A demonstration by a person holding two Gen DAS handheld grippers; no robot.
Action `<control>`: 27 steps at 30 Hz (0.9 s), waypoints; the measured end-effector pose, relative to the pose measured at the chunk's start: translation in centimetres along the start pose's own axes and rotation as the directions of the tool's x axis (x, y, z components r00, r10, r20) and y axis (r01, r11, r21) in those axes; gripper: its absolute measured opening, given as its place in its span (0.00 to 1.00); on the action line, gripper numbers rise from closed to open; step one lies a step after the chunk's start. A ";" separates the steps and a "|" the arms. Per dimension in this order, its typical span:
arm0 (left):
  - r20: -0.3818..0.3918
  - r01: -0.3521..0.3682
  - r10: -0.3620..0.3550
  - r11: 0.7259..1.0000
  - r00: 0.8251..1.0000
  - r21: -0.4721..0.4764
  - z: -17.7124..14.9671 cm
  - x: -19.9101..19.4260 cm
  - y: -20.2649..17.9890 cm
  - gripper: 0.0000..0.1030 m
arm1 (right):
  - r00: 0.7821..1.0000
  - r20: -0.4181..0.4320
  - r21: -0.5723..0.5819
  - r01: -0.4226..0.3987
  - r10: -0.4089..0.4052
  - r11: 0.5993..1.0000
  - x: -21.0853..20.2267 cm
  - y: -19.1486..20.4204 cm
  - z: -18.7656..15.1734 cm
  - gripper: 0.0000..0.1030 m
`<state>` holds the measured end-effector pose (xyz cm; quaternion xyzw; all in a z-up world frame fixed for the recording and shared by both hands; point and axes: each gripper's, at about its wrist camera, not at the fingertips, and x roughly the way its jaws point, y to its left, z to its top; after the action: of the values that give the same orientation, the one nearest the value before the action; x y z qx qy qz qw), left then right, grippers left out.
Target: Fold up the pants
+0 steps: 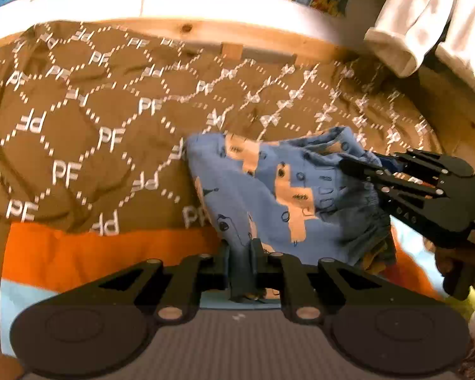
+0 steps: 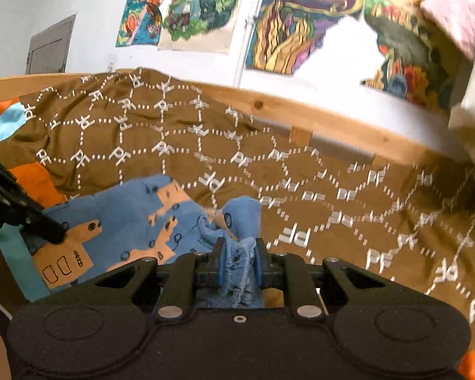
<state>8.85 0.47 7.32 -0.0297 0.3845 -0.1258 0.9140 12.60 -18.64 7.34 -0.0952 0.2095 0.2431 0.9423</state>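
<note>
Pants (image 1: 269,190) held up between both grippers, over a brown bedspread (image 1: 79,126) with a white "PF" lattice print.

Left gripper (image 1: 240,253): jaws pressed together on a narrow fold of the blue fabric, which runs straight up out of the pinch. In the right wrist view the same gripper (image 2: 52,236) comes in from the left edge, its tip on the cloth.

Right gripper (image 2: 239,262): blue-padded fingers (image 2: 220,269) clamped on a gathered, wrinkled bunch of the pants (image 2: 126,221); a peak of fabric stands up just above the pinch. From the left wrist view this gripper (image 1: 361,166) grips the garment's right end, by the elastic-looking gathered edge.

Pants: blue, with peach-orange block patches and small dark outline drawings. Crumpled and sagging between the two pinch points, not flat. Cannot tell whether the lower edge touches the bedspread.

Surroundings: orange and light blue sheet (image 1: 63,253) at the bedspread's near edge. Wooden bed rail (image 2: 300,117) behind. Colourful posters (image 2: 300,22) on the white wall. Pale garment (image 1: 427,15) hanging at upper right.
</note>
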 end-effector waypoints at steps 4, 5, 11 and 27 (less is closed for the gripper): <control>0.036 0.012 -0.013 0.999 0.999 0.035 1.0 -0.6 -0.8 0.13 | 0.999 0.033 -0.013 0.019 -0.018 1.000 -0.6 -0.3 1.3 0.17; 0.042 0.012 -0.014 0.999 0.999 0.043 1.1 -0.6 -0.9 0.13 | 0.999 0.034 -0.011 0.022 -0.021 1.000 -0.6 -0.5 1.5 0.17; 0.060 0.003 -0.007 0.997 0.998 0.078 2.1 -0.4 -1.4 0.13 | 0.998 0.050 -0.028 0.036 -0.034 0.999 -0.6 -1.0 2.5 0.16; 0.231 -0.091 0.050 0.981 0.972 0.169 8.3 3.4 -0.9 0.13 | 0.990 0.123 -0.071 0.074 -0.065 0.995 4.6 -5.0 8.8 0.16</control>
<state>16.82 -1.60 10.93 0.0517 0.2663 -0.1228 0.9546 21.87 -18.56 13.59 -0.1232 0.1396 0.2233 0.9568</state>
